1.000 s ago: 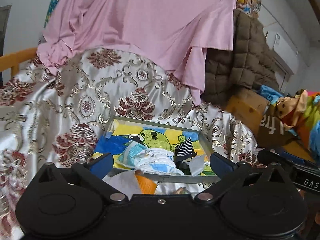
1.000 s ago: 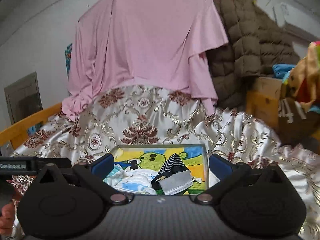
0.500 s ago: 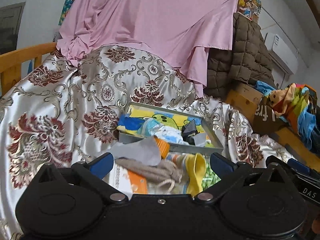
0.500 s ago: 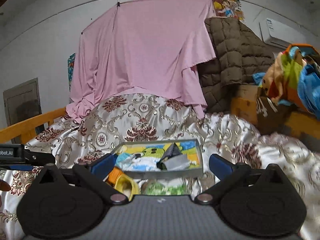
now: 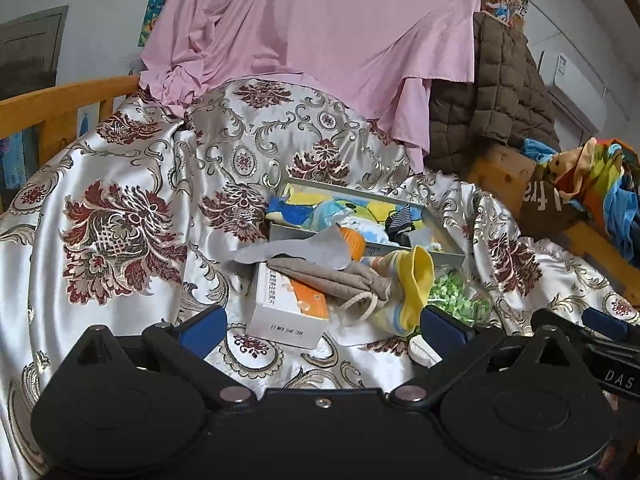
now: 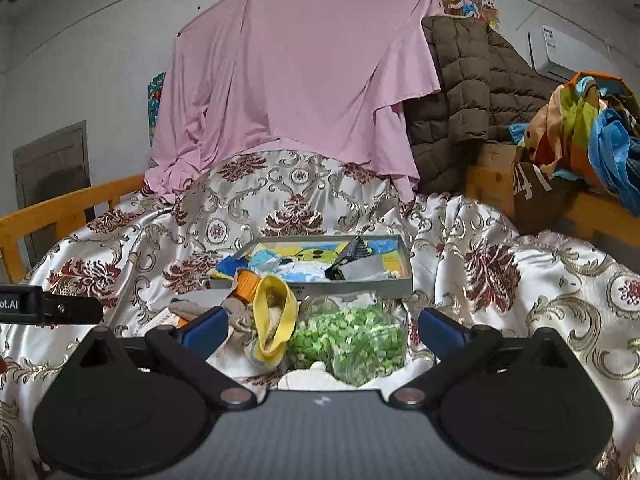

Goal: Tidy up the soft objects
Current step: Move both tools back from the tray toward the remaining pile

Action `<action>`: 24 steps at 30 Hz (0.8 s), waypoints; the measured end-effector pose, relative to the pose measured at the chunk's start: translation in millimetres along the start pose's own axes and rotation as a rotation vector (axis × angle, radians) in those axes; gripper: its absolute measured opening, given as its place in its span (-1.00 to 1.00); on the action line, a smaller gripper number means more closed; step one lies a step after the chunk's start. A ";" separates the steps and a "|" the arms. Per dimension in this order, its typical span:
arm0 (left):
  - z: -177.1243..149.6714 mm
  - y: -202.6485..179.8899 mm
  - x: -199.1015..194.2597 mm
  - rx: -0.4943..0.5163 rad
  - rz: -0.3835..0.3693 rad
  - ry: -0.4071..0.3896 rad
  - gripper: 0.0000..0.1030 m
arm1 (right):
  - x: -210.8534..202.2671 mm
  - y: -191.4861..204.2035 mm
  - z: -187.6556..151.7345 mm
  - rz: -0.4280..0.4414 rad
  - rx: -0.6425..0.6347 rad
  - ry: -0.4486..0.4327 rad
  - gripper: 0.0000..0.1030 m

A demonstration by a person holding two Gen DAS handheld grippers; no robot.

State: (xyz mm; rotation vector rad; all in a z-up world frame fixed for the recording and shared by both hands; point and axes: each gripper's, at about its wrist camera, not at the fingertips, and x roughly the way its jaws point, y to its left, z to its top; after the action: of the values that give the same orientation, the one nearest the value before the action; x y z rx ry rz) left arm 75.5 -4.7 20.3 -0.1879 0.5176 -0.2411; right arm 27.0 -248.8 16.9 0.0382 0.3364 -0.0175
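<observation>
Both my claws are wide open and hold nothing: my left claw and my right claw. Some soft things already lie in the tin box at 12 o'clock. More wait in front of it on the bed cover: a floppy yellow sock, a tan pouch and a crinkly green bag.

The right gripper shows "DAS"; beside it, the brown bag reads "fra".
</observation>
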 end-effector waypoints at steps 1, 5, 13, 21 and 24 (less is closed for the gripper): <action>-0.4 -0.6 0.6 0.003 0.005 0.006 0.98 | 1.5 1.2 -1.5 0.002 -0.002 0.015 1.00; -5.1 -2.7 4.4 0.037 0.039 0.023 0.98 | 10.3 6.0 -7.5 0.000 -0.015 0.080 1.00; -19.4 -15.9 18.4 0.192 0.125 0.045 0.98 | 26.6 1.2 -17.5 0.018 0.036 0.185 1.00; -18.4 -25.3 39.1 0.293 0.117 0.052 0.98 | 49.7 2.3 -27.4 0.007 0.041 0.285 1.00; -12.7 -30.9 52.3 0.350 0.096 0.046 0.99 | 58.3 1.5 -28.8 0.001 0.031 0.291 1.00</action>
State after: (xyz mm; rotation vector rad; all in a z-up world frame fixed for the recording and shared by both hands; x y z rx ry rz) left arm 107.5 -49.9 -7.5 0.1827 0.5203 -0.2387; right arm 72.6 -246.8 -29.5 0.0719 0.6276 -0.0159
